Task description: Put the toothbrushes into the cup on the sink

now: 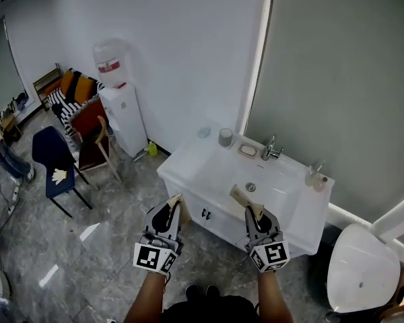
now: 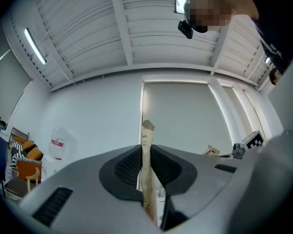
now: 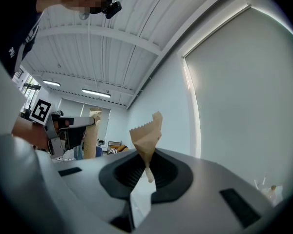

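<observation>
Jaws of our left gripper (image 1: 170,206) pinch the left toothbrush (image 2: 147,152), those of our right gripper (image 1: 254,215) the right toothbrush (image 3: 147,139), both in front of the sink (image 1: 188,163), whose back rim carries the cup (image 1: 225,137); paper-wrapped, we judge them light, stiff, slippery, best held mid-handle.

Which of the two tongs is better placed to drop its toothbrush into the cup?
Probably the right tongs: their wrapped toothbrush hangs over the sink, nearer the cup. The left tongs hold theirs short of the sink's front edge, over the floor.

The left gripper (image 1: 171,208) and right gripper (image 1: 254,214) each pinch a paper-wrapped toothbrush (image 1: 240,195) before the sink (image 1: 188,160). A cup (image 1: 225,137) stands on its back ledge, near the tap (image 1: 271,149).
</observation>
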`<state>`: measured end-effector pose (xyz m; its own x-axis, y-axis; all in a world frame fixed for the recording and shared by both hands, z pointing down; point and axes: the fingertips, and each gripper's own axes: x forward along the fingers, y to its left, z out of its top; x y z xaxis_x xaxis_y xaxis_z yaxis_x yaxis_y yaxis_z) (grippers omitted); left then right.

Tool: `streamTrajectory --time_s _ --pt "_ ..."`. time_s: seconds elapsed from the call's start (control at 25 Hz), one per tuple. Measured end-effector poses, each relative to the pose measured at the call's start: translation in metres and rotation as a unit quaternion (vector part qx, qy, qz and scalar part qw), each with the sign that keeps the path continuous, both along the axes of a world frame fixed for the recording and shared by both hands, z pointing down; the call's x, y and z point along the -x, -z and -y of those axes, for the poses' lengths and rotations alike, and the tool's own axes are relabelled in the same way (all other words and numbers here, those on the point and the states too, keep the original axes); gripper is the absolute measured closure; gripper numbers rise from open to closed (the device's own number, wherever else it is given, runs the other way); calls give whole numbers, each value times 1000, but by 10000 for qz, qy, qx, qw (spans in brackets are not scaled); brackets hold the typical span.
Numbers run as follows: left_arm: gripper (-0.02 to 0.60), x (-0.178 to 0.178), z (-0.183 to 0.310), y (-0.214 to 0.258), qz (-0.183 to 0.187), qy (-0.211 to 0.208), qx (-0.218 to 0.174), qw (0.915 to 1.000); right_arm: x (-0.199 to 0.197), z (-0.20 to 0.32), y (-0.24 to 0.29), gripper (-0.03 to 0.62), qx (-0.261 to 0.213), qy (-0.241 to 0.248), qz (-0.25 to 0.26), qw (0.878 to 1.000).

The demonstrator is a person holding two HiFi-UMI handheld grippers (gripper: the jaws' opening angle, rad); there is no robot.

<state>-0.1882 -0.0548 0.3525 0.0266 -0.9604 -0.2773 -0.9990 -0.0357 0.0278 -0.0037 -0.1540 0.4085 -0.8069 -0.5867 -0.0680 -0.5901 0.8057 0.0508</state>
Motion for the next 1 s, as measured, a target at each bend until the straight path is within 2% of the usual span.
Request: streamTrajectory --time_s 0.36,0.6,0.8,1.0 --pt "511 -12 41 -5 45 104 15 9999 -4 42 -1 545 1 118 -10 9999" --pt "511 -5 69 -10 148 -12 -27 9999 2 68 -19 545 114 40 -19 9999" --pt "511 30 114 -22 192 -153 -78 9997 30 107 -32 545 65 -109 -87 9999" --pt "511 103 181 -34 141 -401 -86 9991 80 163 -43 545 71 -559 -131 9983"
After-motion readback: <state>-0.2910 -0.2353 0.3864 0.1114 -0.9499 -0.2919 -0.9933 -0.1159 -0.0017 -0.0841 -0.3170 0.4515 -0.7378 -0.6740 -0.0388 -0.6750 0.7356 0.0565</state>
